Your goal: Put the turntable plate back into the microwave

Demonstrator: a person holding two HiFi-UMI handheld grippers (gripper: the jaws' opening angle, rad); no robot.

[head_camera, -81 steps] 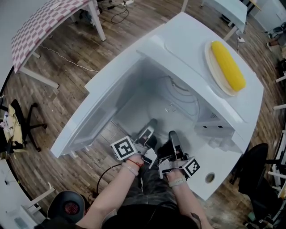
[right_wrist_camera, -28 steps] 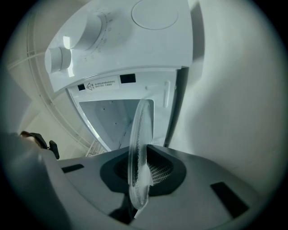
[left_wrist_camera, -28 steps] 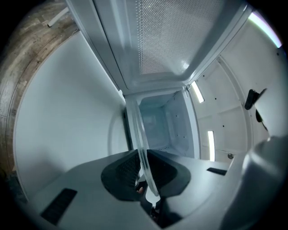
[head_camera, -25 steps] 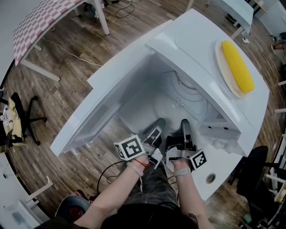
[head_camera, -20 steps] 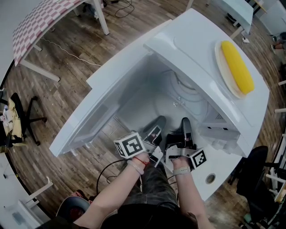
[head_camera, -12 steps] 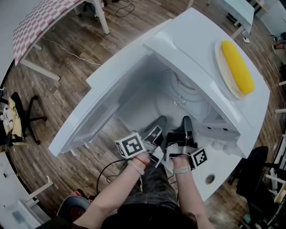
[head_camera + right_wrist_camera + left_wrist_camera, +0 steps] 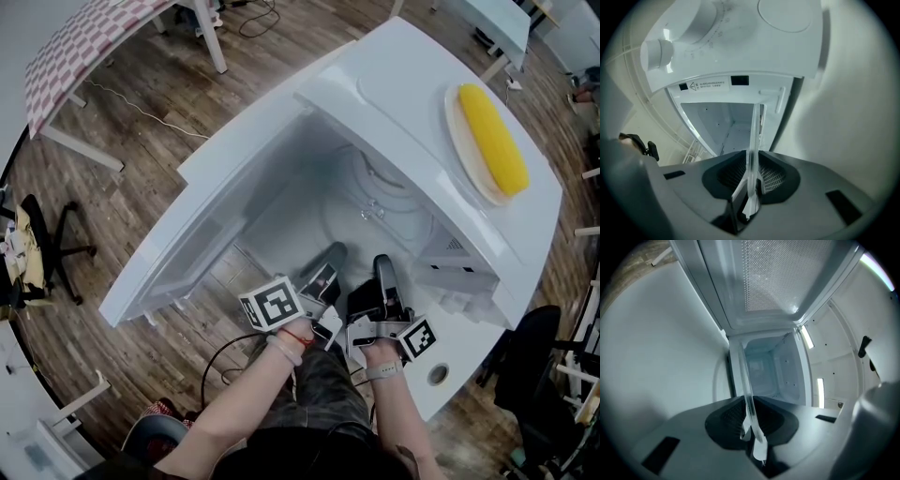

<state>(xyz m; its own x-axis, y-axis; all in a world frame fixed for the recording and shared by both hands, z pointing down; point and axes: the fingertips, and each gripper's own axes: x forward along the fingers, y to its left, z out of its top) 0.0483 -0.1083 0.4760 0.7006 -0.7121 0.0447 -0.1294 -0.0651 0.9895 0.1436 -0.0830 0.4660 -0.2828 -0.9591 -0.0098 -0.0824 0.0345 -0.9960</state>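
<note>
Plate (image 7: 749,399): clear glass, smooth and glossy, gripped edge-on by the left claw (image 7: 751,430) and right claw (image 7: 749,190). Claw bodies: matt grey plastic. Pads (image 7: 729,420): dark, ribbed. Microwave (image 7: 394,94) ahead of both claws: smooth white casing with a slight sheen. Floor (image 7: 141,141) left of the claws: wood planks.

Yellow corn (image 7: 486,139) on a plate (image 7: 455,141) — checkered table (image 7: 84,42) well apart.

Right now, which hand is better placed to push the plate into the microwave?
Right, probably: both clamp the plate, but the right tongs face the cavity squarely; the left tongs sit by the door.
</note>
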